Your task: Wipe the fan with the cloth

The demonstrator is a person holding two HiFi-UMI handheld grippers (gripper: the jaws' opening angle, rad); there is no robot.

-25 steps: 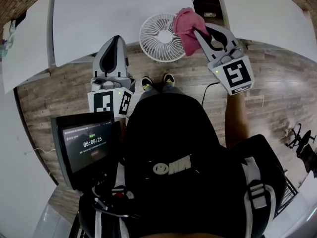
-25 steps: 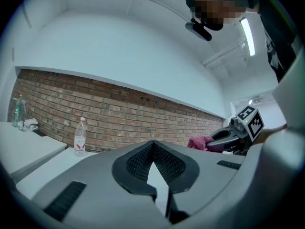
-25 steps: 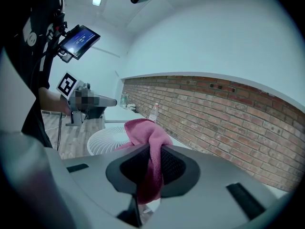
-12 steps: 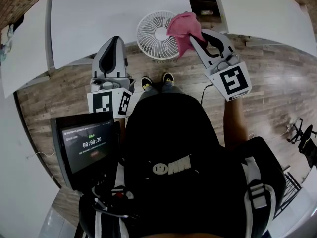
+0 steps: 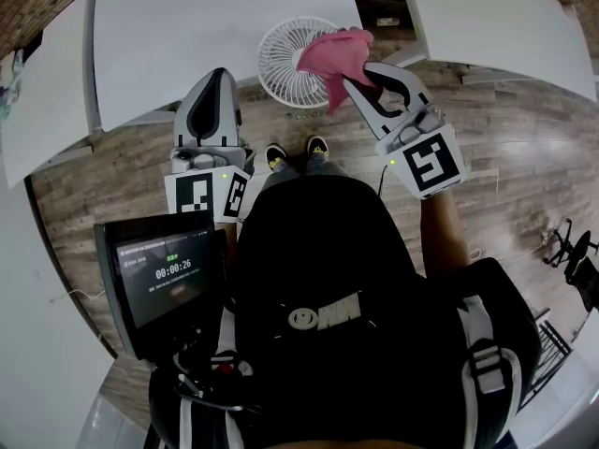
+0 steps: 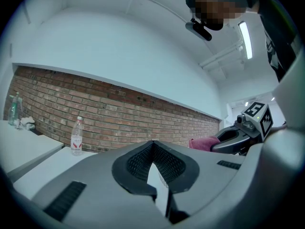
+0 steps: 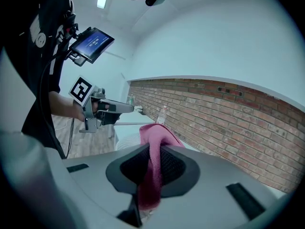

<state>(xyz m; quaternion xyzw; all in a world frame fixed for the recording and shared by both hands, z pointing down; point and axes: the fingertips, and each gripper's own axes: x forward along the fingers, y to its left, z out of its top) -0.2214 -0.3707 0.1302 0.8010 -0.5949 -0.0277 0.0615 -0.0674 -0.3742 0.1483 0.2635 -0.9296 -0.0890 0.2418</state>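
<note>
Fan point(image 5: 284, 64): white, round, with a fine radial grille facing up toward the person. It sits at the near edge of the white table point(image 5: 187, 36), and its foot shows against the wooden floor point(image 5: 505, 157). Cloth point(image 5: 329, 56): pink, soft and bunched. Its upper folds are draped over the right side of the fan's grille, touching it, and a tail hangs down through the tool. Right gripper point(image 5: 357, 71): jaws closed on the cloth, which is pinched between the ribbed pads. The bulk of the fabric stands ahead of the jaw tips and a strip trails back behind them. The tips are right at the fan's right rim, and the cloth lies between them and the grille. Left gripper point(image 5: 215, 75): jaws closed together with nothing held. It is raised to the left of the fan, clear of both fan and cloth, and points toward the table.
</note>
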